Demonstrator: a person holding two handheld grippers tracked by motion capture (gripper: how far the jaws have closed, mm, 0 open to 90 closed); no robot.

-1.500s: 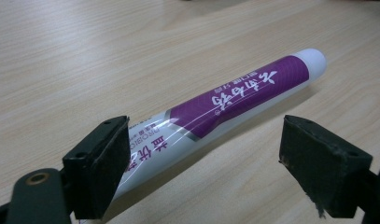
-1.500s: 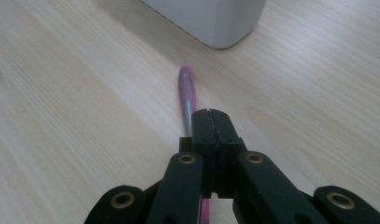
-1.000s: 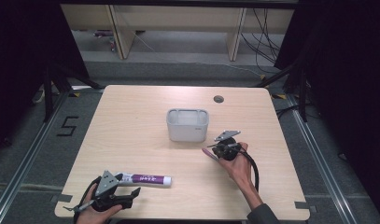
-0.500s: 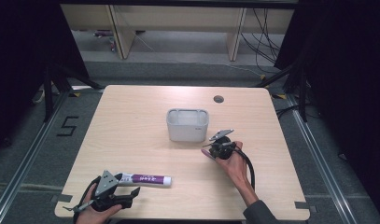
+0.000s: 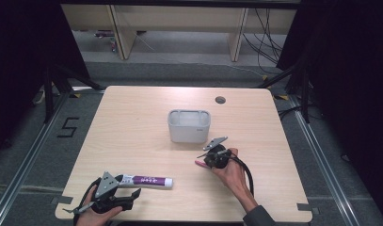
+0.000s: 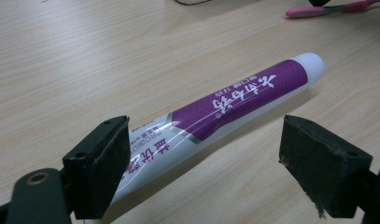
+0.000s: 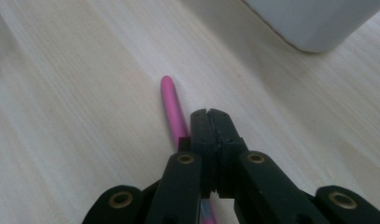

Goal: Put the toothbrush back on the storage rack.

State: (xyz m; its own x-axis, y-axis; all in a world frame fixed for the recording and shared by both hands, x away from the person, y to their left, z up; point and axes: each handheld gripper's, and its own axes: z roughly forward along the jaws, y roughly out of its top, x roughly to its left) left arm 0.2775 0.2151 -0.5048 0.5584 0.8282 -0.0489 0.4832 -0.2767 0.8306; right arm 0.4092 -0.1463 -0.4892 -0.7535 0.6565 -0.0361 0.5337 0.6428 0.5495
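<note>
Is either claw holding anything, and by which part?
The right claw, shut, seems to grip the pink toothbrush along its handle, one end poking past the tips. The left claw is open around the toothpaste tube, not holding it.

Camera layout: one fixed overhead view, two gripper-mounted views.

The high view looks forward and down on the whole table (image 5: 132, 122) from the person's side. The left gripper view sits low, close behind its open jaws, with the toothpaste tube (image 6: 225, 105) between the fingers. The right gripper view looks down along closed jaws. Both gripper views share the pink toothbrush (image 7: 171, 109).
</note>
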